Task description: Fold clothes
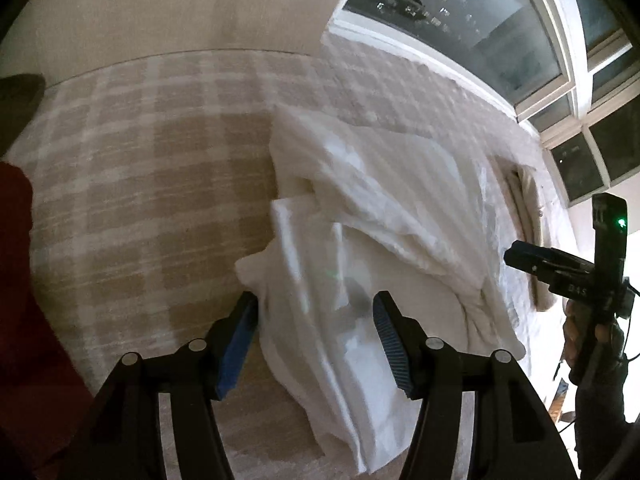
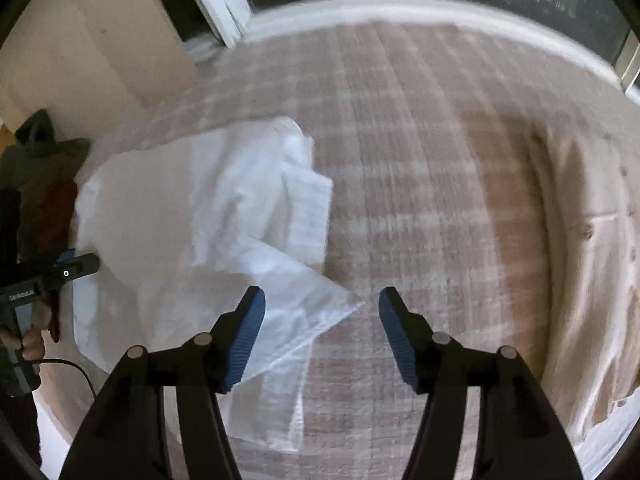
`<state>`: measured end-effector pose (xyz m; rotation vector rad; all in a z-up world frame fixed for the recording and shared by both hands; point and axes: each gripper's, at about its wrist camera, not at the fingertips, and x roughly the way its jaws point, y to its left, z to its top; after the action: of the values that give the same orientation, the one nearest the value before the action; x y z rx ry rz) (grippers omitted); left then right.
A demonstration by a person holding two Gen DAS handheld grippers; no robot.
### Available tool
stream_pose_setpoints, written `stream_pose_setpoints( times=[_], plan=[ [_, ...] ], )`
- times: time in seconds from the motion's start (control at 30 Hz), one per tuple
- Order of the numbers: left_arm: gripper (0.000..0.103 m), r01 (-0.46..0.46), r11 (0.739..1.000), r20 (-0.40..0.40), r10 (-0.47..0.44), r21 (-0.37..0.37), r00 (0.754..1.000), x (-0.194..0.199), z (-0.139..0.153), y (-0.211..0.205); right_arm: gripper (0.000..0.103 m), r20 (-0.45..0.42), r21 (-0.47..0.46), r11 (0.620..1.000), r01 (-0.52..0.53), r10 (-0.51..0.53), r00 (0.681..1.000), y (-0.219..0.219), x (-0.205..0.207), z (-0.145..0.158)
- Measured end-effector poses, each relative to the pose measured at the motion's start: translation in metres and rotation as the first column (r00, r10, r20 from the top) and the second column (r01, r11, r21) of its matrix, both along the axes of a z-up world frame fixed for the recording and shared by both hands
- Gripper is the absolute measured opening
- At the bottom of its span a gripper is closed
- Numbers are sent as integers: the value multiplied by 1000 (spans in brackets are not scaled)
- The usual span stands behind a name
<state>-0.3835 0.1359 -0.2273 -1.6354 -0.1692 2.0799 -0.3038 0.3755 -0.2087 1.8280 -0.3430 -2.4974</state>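
A crumpled white garment point(image 1: 380, 216) lies on a beige plaid bedspread point(image 1: 160, 184). My left gripper point(image 1: 316, 314) is open, its blue-padded fingers point(image 1: 240, 332) standing on either side of a bunched fold at the garment's near end without pinching it. In the right wrist view the same white garment point(image 2: 192, 216) spreads across the left half. My right gripper point(image 2: 322, 300) is open just above its pointed near corner, which lies between the fingers. Each gripper also shows in the other's view, the right gripper point(image 1: 520, 258) held by a hand, the left gripper point(image 2: 86, 265) at the far left.
A beige buttoned shirt point(image 2: 588, 240) lies on the bedspread point(image 2: 420, 160) to the right. Dark windows point(image 1: 460, 8) with a white sill run along the bed's far side, and a plain wall point(image 1: 160, 12) stands behind. A dark red cloth point(image 1: 16, 280) is at the left edge.
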Motion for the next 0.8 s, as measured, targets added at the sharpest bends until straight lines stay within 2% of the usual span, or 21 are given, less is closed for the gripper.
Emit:
stream_pose_setpoints(
  times=[0.07, 0.4, 0.6, 0.7, 0.8],
  plan=[
    [62, 13, 1000, -4, -13, -13, 1000, 0, 1, 6, 59, 5, 1, 1000, 12, -12, 1000, 3, -4, -7],
    [63, 21, 999, -14, -21, -24, 1000, 3, 6, 10, 61, -24, -7, 1000, -25, 25, 999, -12, -23, -17],
    [60, 23, 1000, -19, -23, -18, 1000, 6, 6, 12, 67, -101, 89, 993, -77, 86, 991, -28, -31, -29],
    [59, 21, 1000, -19, -21, -11, 1000, 7, 7, 11, 67, -87, 37, 997, -66, 69, 994, -18, -24, -28],
    [55, 11, 1000, -15, -11, 4, 1000, 5, 9, 0, 67, -64, -79, 996, -32, 27, 998, 0, -26, -20]
  ],
)
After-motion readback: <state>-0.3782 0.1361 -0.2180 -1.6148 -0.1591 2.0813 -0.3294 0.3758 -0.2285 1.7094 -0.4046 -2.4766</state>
